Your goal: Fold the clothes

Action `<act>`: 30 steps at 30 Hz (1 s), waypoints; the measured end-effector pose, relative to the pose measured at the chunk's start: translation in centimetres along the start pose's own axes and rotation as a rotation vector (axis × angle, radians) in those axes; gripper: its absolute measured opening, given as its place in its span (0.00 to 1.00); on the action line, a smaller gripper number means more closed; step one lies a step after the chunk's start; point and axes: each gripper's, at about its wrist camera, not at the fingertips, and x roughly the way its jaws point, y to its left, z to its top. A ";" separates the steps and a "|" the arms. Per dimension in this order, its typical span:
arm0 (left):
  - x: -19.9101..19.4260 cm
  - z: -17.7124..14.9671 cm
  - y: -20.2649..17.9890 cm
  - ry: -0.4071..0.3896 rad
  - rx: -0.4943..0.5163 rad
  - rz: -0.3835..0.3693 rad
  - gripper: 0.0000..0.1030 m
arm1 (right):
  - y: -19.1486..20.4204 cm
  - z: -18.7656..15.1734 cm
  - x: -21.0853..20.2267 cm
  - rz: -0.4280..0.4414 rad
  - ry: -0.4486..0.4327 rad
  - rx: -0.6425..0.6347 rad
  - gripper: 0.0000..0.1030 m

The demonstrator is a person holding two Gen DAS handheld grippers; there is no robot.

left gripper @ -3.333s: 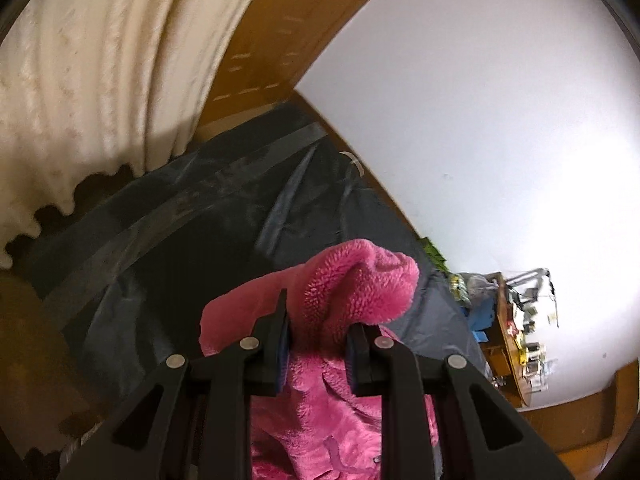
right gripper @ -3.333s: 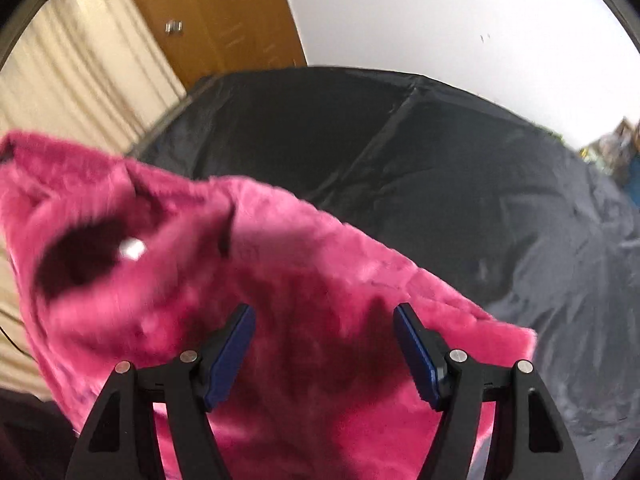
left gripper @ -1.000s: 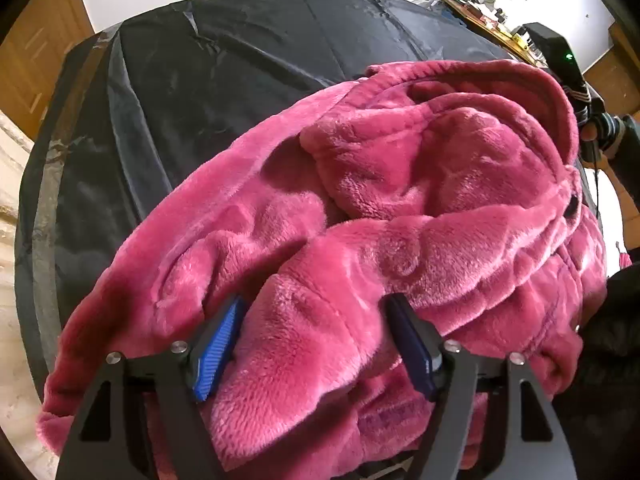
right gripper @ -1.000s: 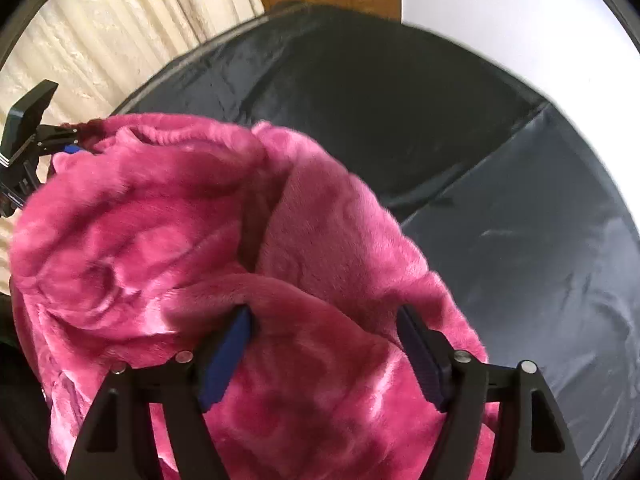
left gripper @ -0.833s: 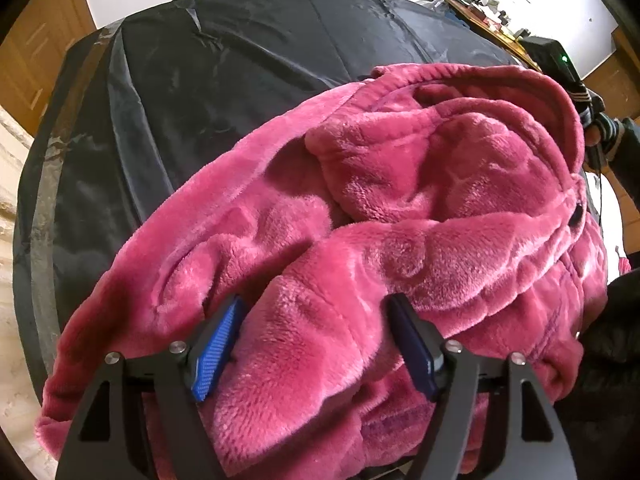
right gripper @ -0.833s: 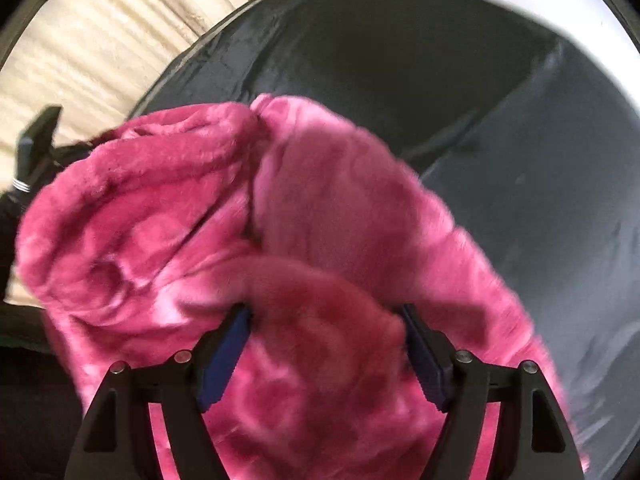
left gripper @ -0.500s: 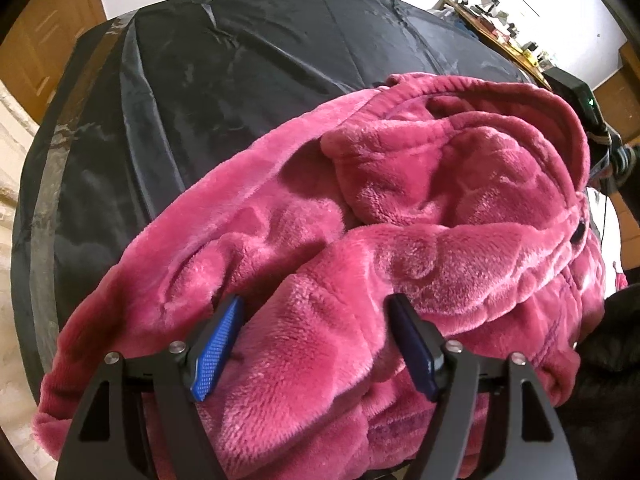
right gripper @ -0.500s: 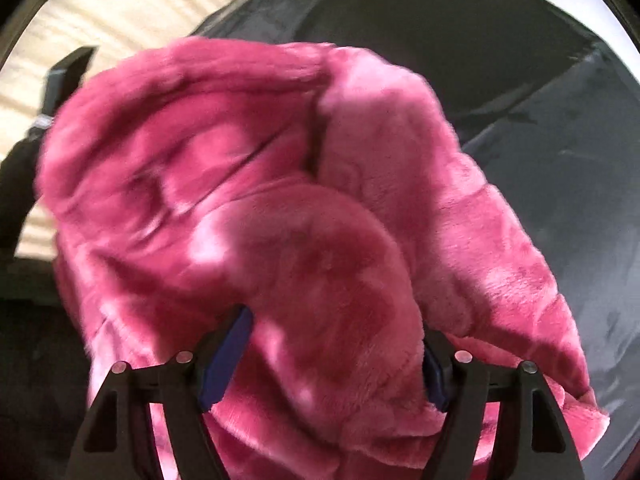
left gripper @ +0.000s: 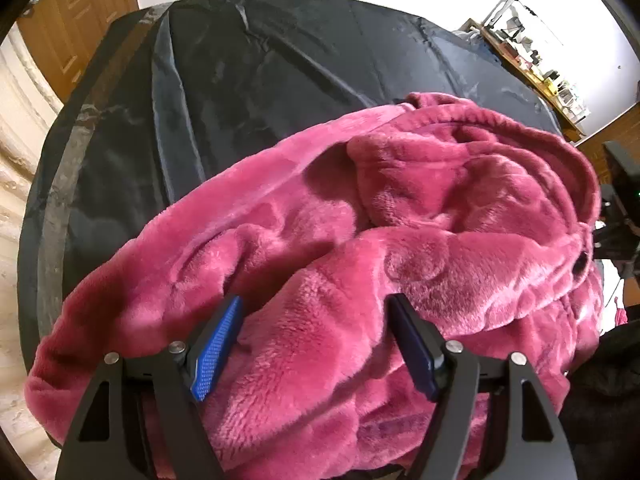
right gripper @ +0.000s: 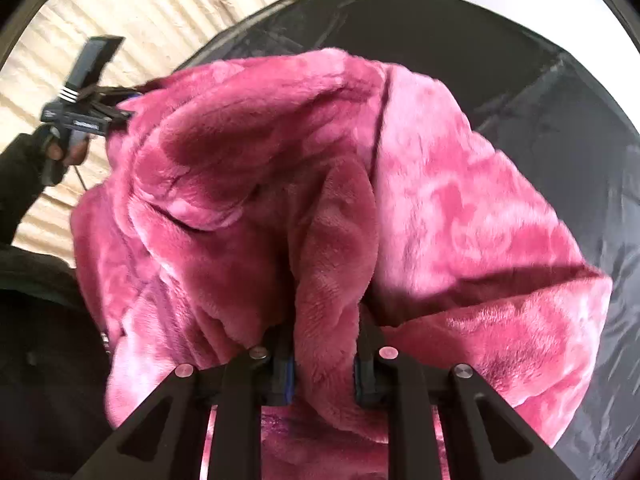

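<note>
- My right gripper [right gripper: 323, 364] is clenched on a thick fold of the pink fleece garment [right gripper: 328, 208] — the plush bunches up between the two fingers and rises toward 12 o'clock in the right wrist view.
- My left gripper [left gripper: 316, 344] stands spread wide, its blue pads [left gripper: 218, 348] well apart; a ridge of the same fleece [left gripper: 360, 260] lies between them, but nothing is pinched.
- The garment is heaped in a rumpled mound on the black cloth-covered tabletop [left gripper: 240, 72], filling the near half of both views. Its rolled edge [left gripper: 520, 128] curves along the top of the mound toward 2 o'clock in the left wrist view.
- Bare black cloth shows beyond the mound, from 9 round to 1 o'clock in the left wrist view.
- In the right wrist view, my left hand [right gripper: 60, 148], in a dark sleeve, grips the other tool's handle at 10 o'clock, just beside the garment's edge, with a cream pleated curtain [right gripper: 160, 8] behind it.
- A wooden door [left gripper: 80, 20] sits at 11 o'clock in the left wrist view — a cluttered shelf [left gripper: 532, 60] at 2 o'clock.
</note>
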 end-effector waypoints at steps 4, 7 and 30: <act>-0.8 -0.1 -1.3 0.001 0.005 0.012 0.76 | -0.4 0.4 2.1 -0.021 0.006 0.058 0.21; -1.4 -0.7 -1.8 -0.007 -0.001 0.018 0.76 | -0.2 0.6 2.8 -0.037 -0.016 0.082 0.21; -3.6 -6.8 -6.0 -0.040 0.044 -0.126 0.76 | 6.5 -4.1 -9.3 -0.681 -0.449 0.086 0.20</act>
